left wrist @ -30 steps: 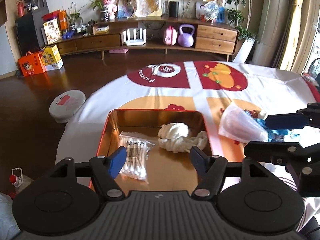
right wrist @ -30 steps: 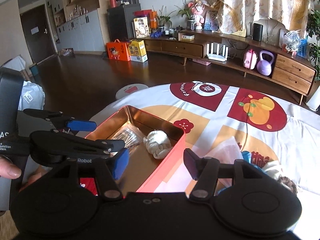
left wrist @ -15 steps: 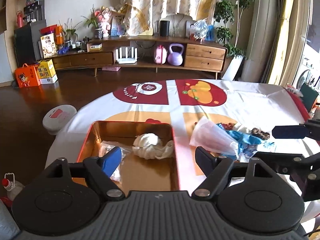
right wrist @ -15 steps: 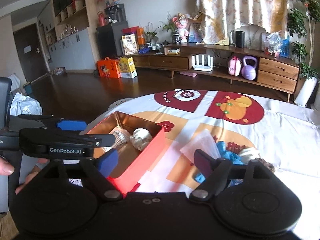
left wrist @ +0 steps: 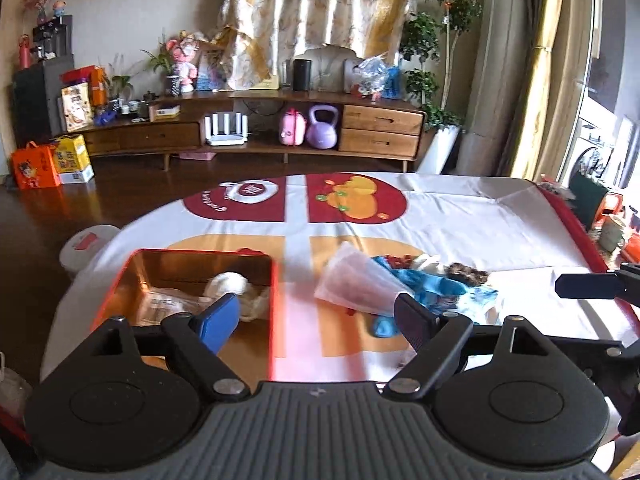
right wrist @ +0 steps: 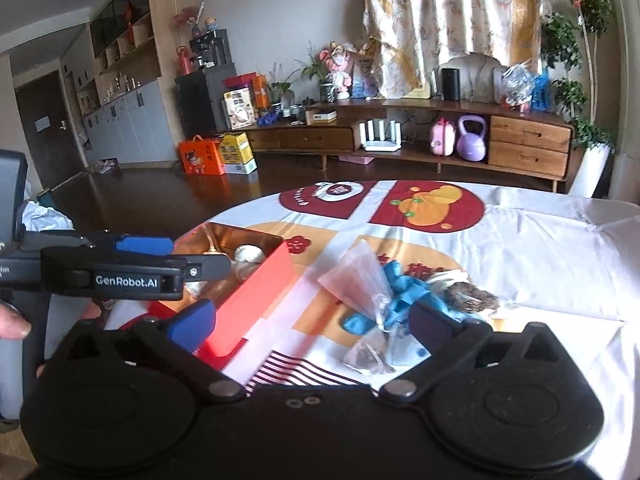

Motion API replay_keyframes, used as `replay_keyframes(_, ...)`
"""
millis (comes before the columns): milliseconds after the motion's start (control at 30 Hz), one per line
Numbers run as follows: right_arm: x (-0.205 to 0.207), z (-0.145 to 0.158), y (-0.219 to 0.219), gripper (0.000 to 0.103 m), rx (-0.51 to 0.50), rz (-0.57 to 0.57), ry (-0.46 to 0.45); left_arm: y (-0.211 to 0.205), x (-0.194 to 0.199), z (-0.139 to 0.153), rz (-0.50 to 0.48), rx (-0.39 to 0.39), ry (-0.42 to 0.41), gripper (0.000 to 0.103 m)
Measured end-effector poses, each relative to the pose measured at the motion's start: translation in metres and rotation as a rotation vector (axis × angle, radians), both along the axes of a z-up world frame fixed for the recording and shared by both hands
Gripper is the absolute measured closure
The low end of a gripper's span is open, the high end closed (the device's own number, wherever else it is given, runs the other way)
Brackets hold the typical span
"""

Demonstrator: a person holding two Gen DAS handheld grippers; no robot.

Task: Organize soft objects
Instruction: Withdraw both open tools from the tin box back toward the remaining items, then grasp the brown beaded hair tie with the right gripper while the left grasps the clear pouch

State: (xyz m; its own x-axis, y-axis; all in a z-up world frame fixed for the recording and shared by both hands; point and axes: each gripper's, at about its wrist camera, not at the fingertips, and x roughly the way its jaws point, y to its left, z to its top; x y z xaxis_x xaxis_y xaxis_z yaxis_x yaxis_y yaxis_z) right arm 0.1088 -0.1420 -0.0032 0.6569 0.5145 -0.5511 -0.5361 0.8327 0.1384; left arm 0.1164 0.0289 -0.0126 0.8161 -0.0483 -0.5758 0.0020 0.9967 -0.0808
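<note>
A red tin box [left wrist: 273, 300] [right wrist: 256, 296] with a gold inside sits at the left of the round table. In it lie a white rolled cloth [left wrist: 230, 284] [right wrist: 248, 254] and a clear bag of cotton swabs [left wrist: 168, 306]. To its right lies a pile: a clear plastic bag [left wrist: 356, 280] [right wrist: 356, 276], blue fabric [left wrist: 432, 286] [right wrist: 400, 292], a white piece and a dark fuzzy item [left wrist: 466, 272] [right wrist: 472, 294]. My left gripper [left wrist: 316, 322] hovers over the box's right wall, jaws opening, nothing between them. My right gripper [right wrist: 308, 322] is near the pile, jaws opening and empty.
A white tablecloth [left wrist: 460, 216] with red and orange patches covers the table. A striped cloth [right wrist: 296, 372] lies at the near edge. A white round floor device [left wrist: 86, 242] stands left of the table. A hand [right wrist: 16, 322] holds the left tool. A wooden sideboard [left wrist: 280, 128] lines the far wall.
Both grippers have opened wider and pulled back from the box, swinging right toward the pile. The box has slid left in both views, and the cloth and swabs stay inside it.
</note>
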Motion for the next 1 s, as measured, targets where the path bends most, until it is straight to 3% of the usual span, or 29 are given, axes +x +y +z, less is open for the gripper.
replay_keyframes(500,0.008,-0.024,-0.051,0.000,-0.034,-0.062,0.028,-0.045,0.019,-0.025,-0.069,-0.002,0.054,0.013)
replay_keyframes(1000,0.078,-0.041,-0.070,0.003,-0.109,-0.078,0.039,-0.079,0.051,-0.066,-0.109,0.022,0.128,0.013)
